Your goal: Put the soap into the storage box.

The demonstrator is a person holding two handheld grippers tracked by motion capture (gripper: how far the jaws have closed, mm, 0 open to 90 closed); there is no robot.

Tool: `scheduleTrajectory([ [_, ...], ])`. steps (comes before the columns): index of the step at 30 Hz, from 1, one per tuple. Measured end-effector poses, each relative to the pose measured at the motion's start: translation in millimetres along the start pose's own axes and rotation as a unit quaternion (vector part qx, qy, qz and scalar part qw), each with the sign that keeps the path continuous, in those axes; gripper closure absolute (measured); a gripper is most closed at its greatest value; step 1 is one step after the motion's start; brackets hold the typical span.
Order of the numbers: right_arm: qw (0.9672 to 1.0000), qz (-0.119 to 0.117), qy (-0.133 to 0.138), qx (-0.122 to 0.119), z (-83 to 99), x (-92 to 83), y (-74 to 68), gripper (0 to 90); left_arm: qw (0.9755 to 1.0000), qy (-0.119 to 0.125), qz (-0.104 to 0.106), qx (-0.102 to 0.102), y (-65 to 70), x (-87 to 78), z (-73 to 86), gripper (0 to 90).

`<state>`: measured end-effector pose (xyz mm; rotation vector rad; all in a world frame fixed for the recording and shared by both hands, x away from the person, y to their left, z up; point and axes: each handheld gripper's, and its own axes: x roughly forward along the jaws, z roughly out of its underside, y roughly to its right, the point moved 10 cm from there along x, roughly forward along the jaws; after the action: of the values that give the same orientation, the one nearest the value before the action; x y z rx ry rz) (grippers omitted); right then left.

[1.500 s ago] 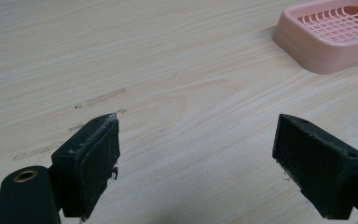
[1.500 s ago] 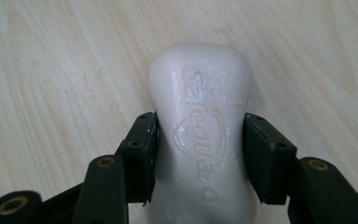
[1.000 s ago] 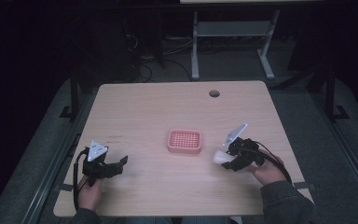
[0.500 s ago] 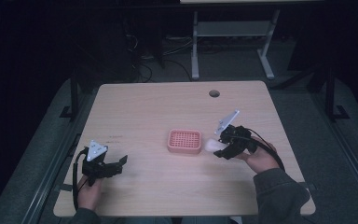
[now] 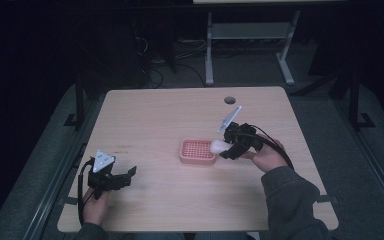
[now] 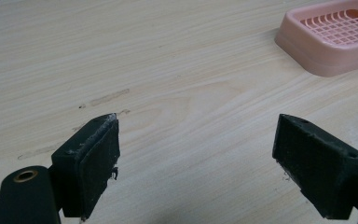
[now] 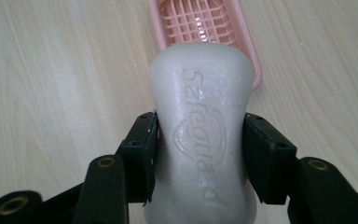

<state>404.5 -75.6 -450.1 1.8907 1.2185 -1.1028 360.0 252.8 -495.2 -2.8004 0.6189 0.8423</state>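
We've got the soap bar point(image 7: 200, 135) clamped in the right gripper point(image 5: 226, 149), hovering at the pink dish point(image 5: 197, 151) mid-frame — drop-off still ahead; left gripper point(image 5: 126, 176) gapes, empty.

A pale wooden table point(image 5: 160, 115) carries a pink slotted soap dish point(image 5: 197, 151) near its middle.

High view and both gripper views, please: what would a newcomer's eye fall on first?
First, the white soap bar clamped in the right tongs, held at the right edge of the pink soap dish in the middle of the table. Next, the left tongs, wide open and holding nothing, low over the wood near the table's front left.
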Motion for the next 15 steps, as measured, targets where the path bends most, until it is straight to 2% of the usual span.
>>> scheduleTrajectory([
  [11, 0.9999, -0.014, -0.005, -0.004, -21.4, 11.6, 5.6, 48.7, 1.0, -0.001, 0.0, 0.003, 0.6, -0.1, -0.1, 14.1],
  [15, 0.9998, -0.014, -0.014, -0.009, -27.5, 18.4, 7.5, 48.7, 1.0, 0.001, 0.0, 0.0, 0.4, 0.3, -0.1, 14.1],
])
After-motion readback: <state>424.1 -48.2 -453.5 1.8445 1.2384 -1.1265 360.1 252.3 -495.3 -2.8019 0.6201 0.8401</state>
